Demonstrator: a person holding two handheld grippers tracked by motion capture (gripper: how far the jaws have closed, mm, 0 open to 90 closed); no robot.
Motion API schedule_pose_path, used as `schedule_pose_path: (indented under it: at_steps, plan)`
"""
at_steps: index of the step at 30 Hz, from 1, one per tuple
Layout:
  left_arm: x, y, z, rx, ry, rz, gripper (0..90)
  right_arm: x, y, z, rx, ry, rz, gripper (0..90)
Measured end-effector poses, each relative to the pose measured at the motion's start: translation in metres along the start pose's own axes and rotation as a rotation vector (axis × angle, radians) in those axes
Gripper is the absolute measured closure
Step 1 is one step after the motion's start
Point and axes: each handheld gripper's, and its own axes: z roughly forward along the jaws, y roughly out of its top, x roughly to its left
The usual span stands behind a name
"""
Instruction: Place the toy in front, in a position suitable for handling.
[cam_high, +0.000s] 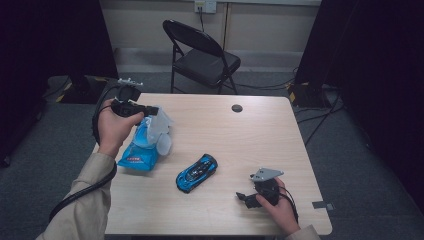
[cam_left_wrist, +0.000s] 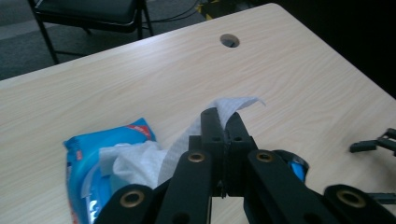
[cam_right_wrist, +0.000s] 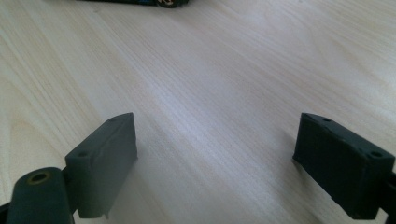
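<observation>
A blue pack of wet wipes (cam_high: 140, 149) (cam_left_wrist: 88, 172) lies near the table's left edge. A white wipe (cam_high: 159, 125) (cam_left_wrist: 196, 135) stretches up out of the pack, and my left gripper (cam_high: 152, 111) (cam_left_wrist: 224, 122) is shut on its upper end, above the pack. A blue toy car (cam_high: 196, 172) sits in the middle of the table; a bit of it peeks out behind the left jaws (cam_left_wrist: 295, 167). My right gripper (cam_high: 243, 198) (cam_right_wrist: 215, 158) rests low over the table at the front right, jaws wide open with bare wood between them.
The light wooden table (cam_high: 250, 135) has a round cable hole (cam_high: 237, 108) (cam_left_wrist: 229, 40) near its far edge. A black folding chair (cam_high: 202, 57) stands behind the table. Cables run over the grey floor at the back right.
</observation>
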Motion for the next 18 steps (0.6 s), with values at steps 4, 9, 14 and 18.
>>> schedule_pose_path:
  at_steps: [4, 9, 14, 18]
  plan:
    - [-0.010, 0.004, 0.001, -0.007, -0.028, 0.010, 90.0, 0.000, 0.000, 0.000, 0.000, 0.000, 0.000, 12.3]
    - [-0.025, 0.004, 0.006, -0.002, -0.057, 0.025, 90.0, 0.000, 0.000, 0.000, 0.000, 0.000, 0.000, 12.3]
    - [-0.039, 0.004, 0.015, 0.000, -0.094, 0.039, 90.0, 0.000, 0.000, 0.000, 0.001, 0.000, 0.000, 12.2]
    - [-0.054, 0.004, 0.022, 0.010, -0.135, 0.062, 90.0, 0.000, 0.000, 0.000, 0.001, 0.000, 0.001, 12.2]
